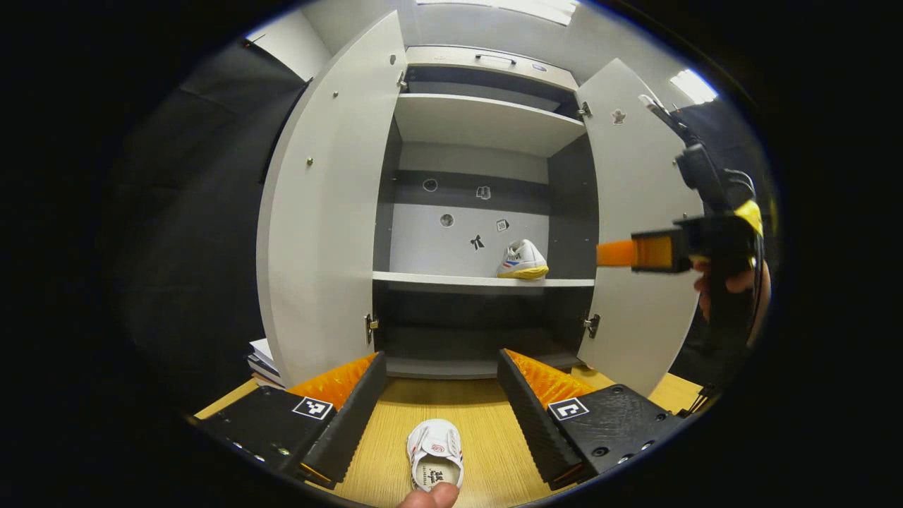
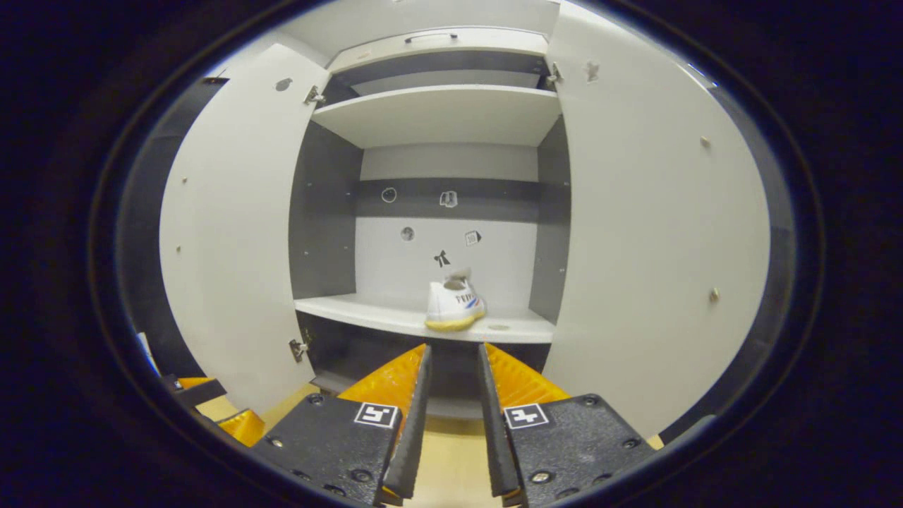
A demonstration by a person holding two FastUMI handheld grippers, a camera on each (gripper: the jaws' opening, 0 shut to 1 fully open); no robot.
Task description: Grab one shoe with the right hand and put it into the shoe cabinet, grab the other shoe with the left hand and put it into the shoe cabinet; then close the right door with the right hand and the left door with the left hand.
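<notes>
Both cabinet doors swung wide — one shoe on your smooth grey shelf; second shoe on woodgrain floor between your left gripper's spread, empty fingers; right gripper narrowly parted, empty.

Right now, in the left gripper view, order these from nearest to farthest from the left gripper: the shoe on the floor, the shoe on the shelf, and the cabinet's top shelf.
1. Shoe on the floor, between the left gripper fingers.
2. Shoe on the shelf, right side of the cabinet's middle shelf.
3. Top shelf, high up inside the cabinet.
</notes>
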